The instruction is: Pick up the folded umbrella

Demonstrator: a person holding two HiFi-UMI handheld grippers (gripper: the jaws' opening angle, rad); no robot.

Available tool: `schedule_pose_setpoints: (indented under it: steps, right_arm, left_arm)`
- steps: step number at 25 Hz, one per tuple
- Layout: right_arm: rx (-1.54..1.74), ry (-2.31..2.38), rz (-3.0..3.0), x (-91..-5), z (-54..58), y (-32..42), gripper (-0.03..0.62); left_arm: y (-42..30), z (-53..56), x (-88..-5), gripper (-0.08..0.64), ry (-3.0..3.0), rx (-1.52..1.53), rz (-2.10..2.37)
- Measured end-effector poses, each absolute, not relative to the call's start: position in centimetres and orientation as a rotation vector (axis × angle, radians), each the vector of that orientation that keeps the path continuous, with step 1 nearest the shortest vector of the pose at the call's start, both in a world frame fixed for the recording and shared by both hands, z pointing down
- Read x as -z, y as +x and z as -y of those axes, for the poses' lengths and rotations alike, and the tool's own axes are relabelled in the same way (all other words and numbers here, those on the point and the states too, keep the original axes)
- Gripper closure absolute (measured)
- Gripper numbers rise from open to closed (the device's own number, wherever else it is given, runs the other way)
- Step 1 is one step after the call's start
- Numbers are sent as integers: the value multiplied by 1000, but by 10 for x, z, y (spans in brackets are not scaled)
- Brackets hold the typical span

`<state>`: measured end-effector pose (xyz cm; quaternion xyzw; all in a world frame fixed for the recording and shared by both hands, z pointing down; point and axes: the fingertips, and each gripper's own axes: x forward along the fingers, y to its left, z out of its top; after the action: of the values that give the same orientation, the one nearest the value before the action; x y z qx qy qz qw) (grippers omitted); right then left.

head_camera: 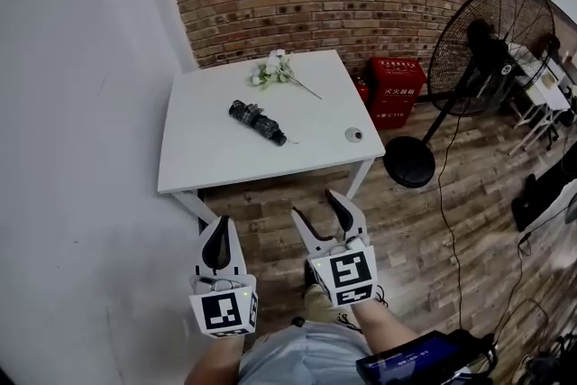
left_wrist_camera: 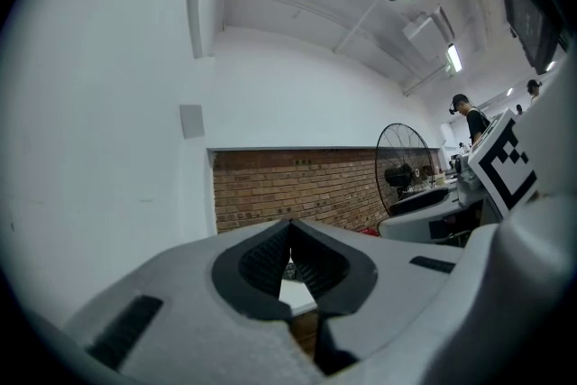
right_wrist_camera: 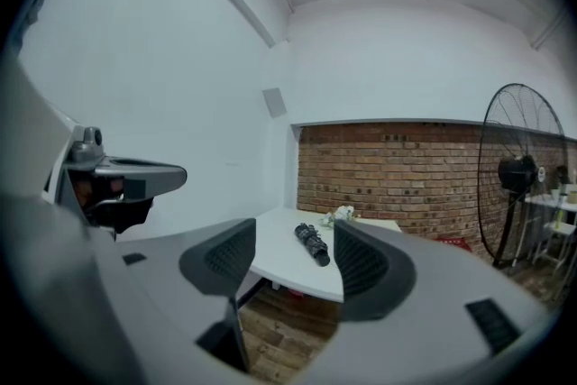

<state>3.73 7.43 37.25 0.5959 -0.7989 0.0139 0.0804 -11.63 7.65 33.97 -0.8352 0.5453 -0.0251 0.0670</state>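
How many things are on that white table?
3: black folded umbrella in the middle, white flower sprig at the back, small round grey object by the front-right corner.

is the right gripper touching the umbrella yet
Apart. The head view shows the right gripper over the floor, short of the table, while the umbrella lies mid-table.

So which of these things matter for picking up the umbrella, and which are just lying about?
For the job: folded umbrella, white table under it, left tongs (shut), right tongs (open).
Just lying about: flowers, small round object, standing fan, red box.
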Motion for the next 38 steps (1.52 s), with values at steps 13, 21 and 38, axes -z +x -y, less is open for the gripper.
schedule_pose_setpoints:
  steps: [13,21,38]
  right_arm:
    - [-133,1666,2434,-400,66,69,318]
    - [-102,1593,2492,-391,130,77,318]
    - [-34,1428,2606,-366,211,40,311]
  left_arm:
    - [-81,49,-359,552,-2484,173,-1748]
    - [-69,101,-346,552,-2413,153,-1808]
    - [-95,158,-317,554,-2262,125,-1942]
